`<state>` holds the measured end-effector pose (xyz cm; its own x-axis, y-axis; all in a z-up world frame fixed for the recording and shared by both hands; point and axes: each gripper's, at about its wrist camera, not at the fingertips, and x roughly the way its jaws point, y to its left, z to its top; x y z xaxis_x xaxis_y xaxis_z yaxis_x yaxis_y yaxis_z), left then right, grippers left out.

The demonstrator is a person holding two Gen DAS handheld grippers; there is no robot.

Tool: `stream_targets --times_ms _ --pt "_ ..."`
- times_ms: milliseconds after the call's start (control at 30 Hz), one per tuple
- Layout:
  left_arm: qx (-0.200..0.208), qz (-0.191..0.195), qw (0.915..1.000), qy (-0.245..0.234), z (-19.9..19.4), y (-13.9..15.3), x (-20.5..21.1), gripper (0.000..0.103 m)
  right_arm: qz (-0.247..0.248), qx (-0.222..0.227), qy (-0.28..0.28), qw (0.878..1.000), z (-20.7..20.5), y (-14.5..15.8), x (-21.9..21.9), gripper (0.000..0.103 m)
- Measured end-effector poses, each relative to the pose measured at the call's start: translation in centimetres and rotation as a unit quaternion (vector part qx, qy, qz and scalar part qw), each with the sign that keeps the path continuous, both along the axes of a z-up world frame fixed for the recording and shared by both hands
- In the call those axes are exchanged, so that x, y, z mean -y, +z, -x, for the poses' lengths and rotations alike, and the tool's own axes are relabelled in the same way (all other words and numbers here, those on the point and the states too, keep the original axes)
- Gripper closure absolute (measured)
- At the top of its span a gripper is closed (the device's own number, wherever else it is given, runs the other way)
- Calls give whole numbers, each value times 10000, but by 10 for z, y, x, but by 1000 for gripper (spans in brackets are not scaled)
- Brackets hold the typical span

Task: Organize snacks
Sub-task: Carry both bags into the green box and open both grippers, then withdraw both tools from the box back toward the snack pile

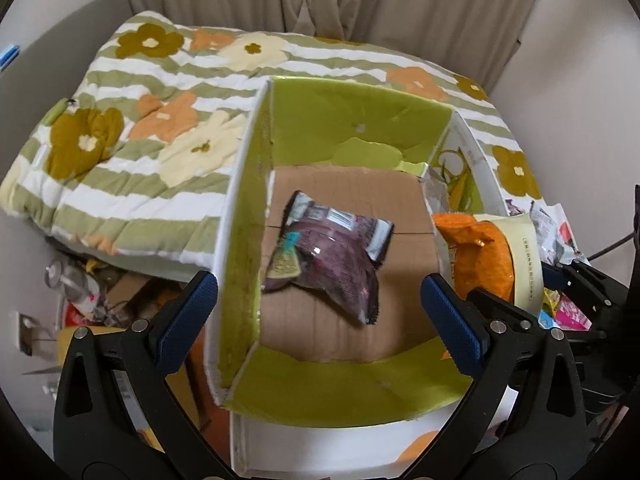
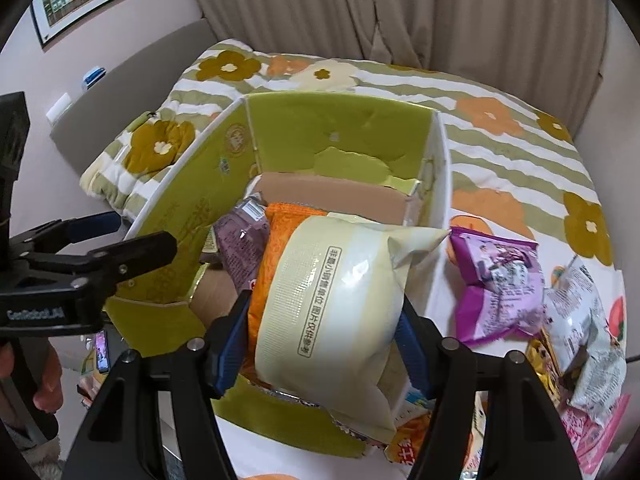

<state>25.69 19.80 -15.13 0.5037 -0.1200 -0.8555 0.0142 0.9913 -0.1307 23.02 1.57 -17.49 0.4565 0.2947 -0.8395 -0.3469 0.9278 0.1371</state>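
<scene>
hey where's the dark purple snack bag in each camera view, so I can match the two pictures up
Left wrist view: the dark purple snack bag is at centre frame, inside the cardboard box, between the open left tool's fingers.
Right wrist view: the same bag shows left of centre, mostly hidden behind the orange and cream bag that the right tool grips.
Shared landmark: the box's green far wall, torn along its lower edge.
</scene>
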Motion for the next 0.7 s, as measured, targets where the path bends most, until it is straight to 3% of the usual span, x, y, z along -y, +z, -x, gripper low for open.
stream_targets --times_ms 167,233,267,300,700 --pt "22 -33 9999 117 0 2 -7 2 12 -94 163 9998 -6 -12 -10 39" --pt "8 -57 9999 150 0 2 -9 2 60 -29 145 9999 -6 -15 -11 20" --pt "1 -60 9999 162 1 2 -10 2 97 22 167 9998 -5 -15 -13 4" --pt "-2 -65 9998 173 1 1 -11 2 138 67 188 9997 -3 -15 -14 1" --pt "41 -168 9998 72 9 7 -18 2 288 277 64 9992 14 -4 -16 1"
